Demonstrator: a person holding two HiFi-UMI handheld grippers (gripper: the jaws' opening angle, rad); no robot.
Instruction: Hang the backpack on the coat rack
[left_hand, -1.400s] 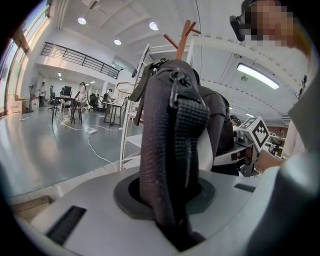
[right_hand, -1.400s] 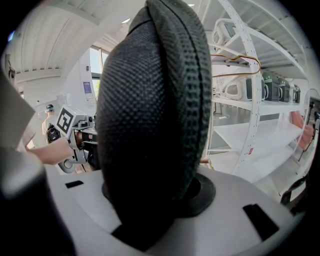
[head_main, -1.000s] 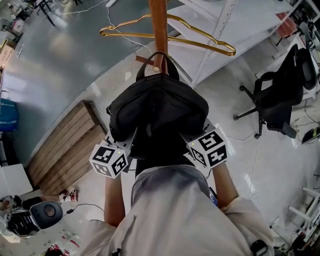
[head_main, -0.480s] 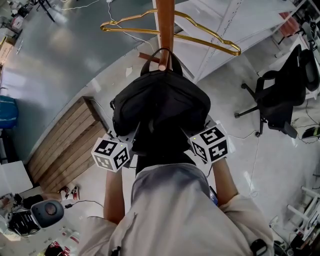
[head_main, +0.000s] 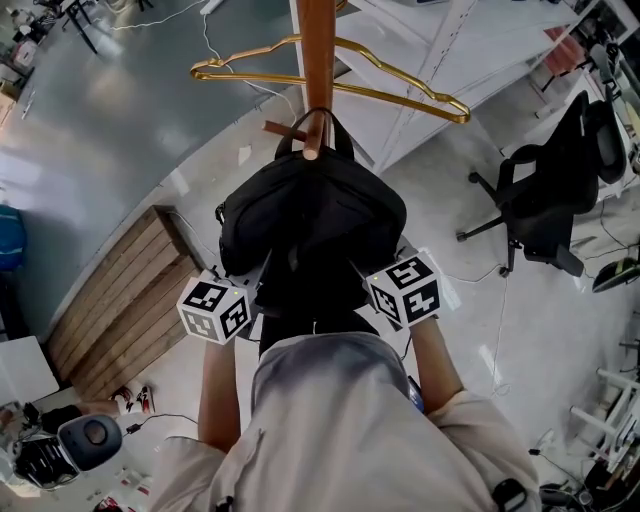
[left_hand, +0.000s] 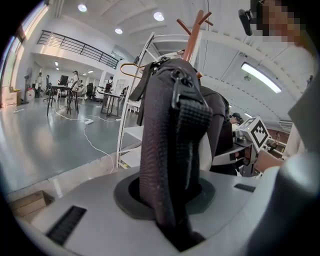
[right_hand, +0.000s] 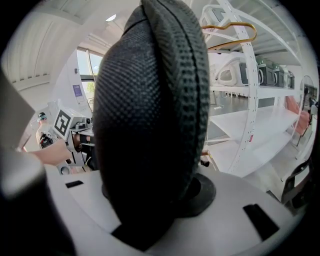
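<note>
backpack (head_main: 312, 215) clamped in left claw (head_main: 252, 290), right claw (head_main: 372, 275)

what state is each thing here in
backpack: top handle looped over a coat rack peg, gripped at both sides
left hand-held gripper: shut on backpack
right hand-held gripper: shut on backpack
hanger: bare, nothing on it
office chair: upright, unoccupied

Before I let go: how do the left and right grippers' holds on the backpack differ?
The left gripper pinches a narrow webbing strap; the right gripper clamps a thick padded mesh part. The backpack leaves the coat rack visible in the left gripper view but mostly blocks the right gripper view. Both grippers are shut on it.
</note>
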